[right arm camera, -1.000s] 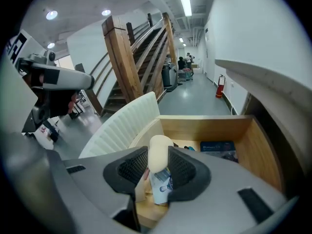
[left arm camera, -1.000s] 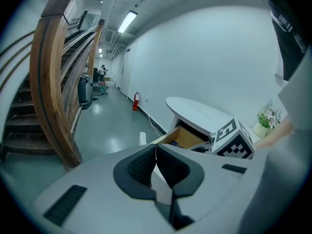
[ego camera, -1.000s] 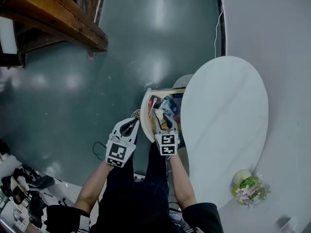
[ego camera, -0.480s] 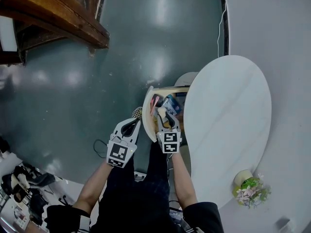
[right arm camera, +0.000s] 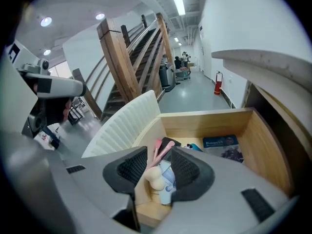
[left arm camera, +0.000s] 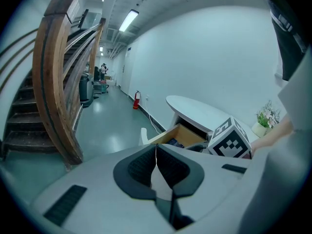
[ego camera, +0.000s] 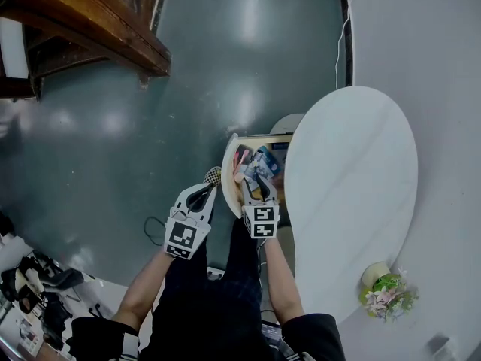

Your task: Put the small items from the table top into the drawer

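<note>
Small items fill the open wooden drawer (ego camera: 228,168) that juts from under the white oval tabletop (ego camera: 353,186): a pair of pink brushes (right arm camera: 163,150), a blue booklet (right arm camera: 222,145) against the far wall and a beige makeup sponge (right arm camera: 157,178) near the front. The right gripper (ego camera: 252,180) hangs over the drawer's front edge and points down into it. Its jaws are spread, and the sponge shows in the gap between them without either pad visibly pressing on it. The left gripper (ego camera: 201,194) is held just beside the drawer, over the grey-green floor (ego camera: 150,126), with its jaws pressed together and nothing between them. On the tabletop only a small pot of flowers (ego camera: 385,290) stands, at the near end, well apart from the drawer. A wooden staircase (ego camera: 83,28) rises at the upper left.
</note>
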The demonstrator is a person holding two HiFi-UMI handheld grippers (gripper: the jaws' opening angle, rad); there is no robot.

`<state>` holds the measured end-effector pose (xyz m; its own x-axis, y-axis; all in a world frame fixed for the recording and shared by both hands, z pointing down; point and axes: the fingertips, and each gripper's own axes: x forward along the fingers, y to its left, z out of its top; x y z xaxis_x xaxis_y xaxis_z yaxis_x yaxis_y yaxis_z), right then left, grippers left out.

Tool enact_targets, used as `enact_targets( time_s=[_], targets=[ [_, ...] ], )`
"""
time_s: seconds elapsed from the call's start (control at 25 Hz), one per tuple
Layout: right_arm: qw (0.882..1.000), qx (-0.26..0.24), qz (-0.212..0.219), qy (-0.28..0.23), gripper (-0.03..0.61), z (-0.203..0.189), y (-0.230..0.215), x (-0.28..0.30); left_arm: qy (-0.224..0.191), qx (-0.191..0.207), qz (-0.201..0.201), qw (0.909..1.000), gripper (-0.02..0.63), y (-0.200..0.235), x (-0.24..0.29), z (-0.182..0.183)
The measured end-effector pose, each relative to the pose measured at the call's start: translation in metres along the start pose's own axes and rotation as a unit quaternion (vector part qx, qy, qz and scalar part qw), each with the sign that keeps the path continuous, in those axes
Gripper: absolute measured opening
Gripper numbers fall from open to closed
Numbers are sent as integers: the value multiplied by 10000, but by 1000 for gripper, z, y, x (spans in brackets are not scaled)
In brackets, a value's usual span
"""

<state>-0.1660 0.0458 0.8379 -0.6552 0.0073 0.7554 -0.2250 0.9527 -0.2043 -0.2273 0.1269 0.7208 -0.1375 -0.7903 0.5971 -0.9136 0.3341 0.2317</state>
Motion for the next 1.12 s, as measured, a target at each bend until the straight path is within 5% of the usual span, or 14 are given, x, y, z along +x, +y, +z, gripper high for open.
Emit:
enact_targets(
  time_s=[0.44,1.12],
  targets=[
    [9993,-82,-50,-358,147,31,7,-35,-217,175,-12,9996,20,-16,-17,29],
    [9921,-136,-205,-1231,135,118,17,-133,-829,555,-95,9950,20,-47,-65,121]
  ],
)
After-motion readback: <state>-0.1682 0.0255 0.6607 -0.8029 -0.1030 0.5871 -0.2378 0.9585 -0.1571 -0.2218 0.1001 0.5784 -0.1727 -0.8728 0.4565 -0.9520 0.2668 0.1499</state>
